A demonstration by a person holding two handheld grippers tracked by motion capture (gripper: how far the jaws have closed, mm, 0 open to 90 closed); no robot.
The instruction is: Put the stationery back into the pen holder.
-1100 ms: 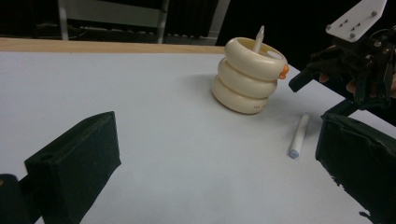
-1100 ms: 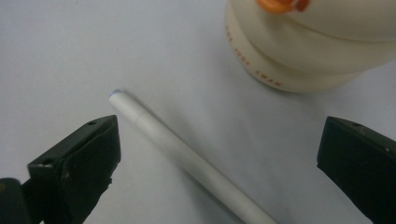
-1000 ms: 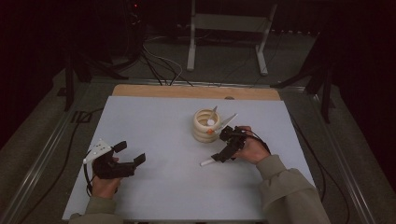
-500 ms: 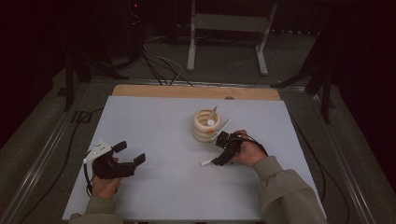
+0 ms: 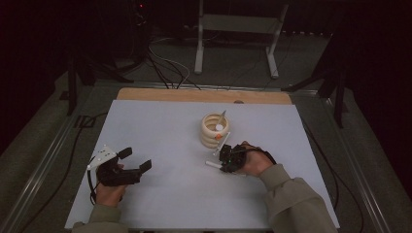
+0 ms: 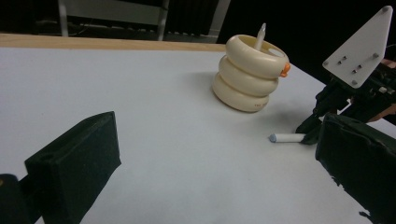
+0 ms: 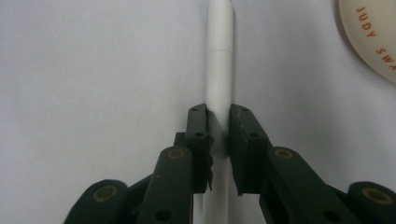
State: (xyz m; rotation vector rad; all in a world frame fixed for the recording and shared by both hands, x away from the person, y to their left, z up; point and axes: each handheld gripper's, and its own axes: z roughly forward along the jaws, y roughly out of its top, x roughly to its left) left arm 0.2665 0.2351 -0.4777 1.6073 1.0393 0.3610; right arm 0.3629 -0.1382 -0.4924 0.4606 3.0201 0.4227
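High view: the right gripper [image 5: 226, 158] sits low on the white table [image 5: 160, 126], just in front of the cream ringed pen holder [image 5: 214, 130], with the right hand [image 5: 253, 161] behind it and the sleeved forearm running back to the bottom edge. A white pen [image 5: 212, 164] pokes out to its left, lying on the table. Compared with a second ago, this gripper has dropped from a raised position beside the holder down to the table surface. The left gripper [image 5: 134, 160] rests well apart at the left, jaws spread wide and holding nothing, unmoved since then.

Left gripper view: its two black jaws stand far apart over bare table. Beyond them the pen holder [image 6: 249, 73] stands upright with a white pen sticking out of its top, and the other gripper [image 6: 327, 119] presses down on the lying pen [image 6: 286, 137].

Right gripper view: the jaws are closed against the pen [image 7: 220, 60] from both sides, pinching its barrel, which runs straight ahead across the table. The holder's [image 7: 373, 35] lettered rim shows at upper right, near but apart.
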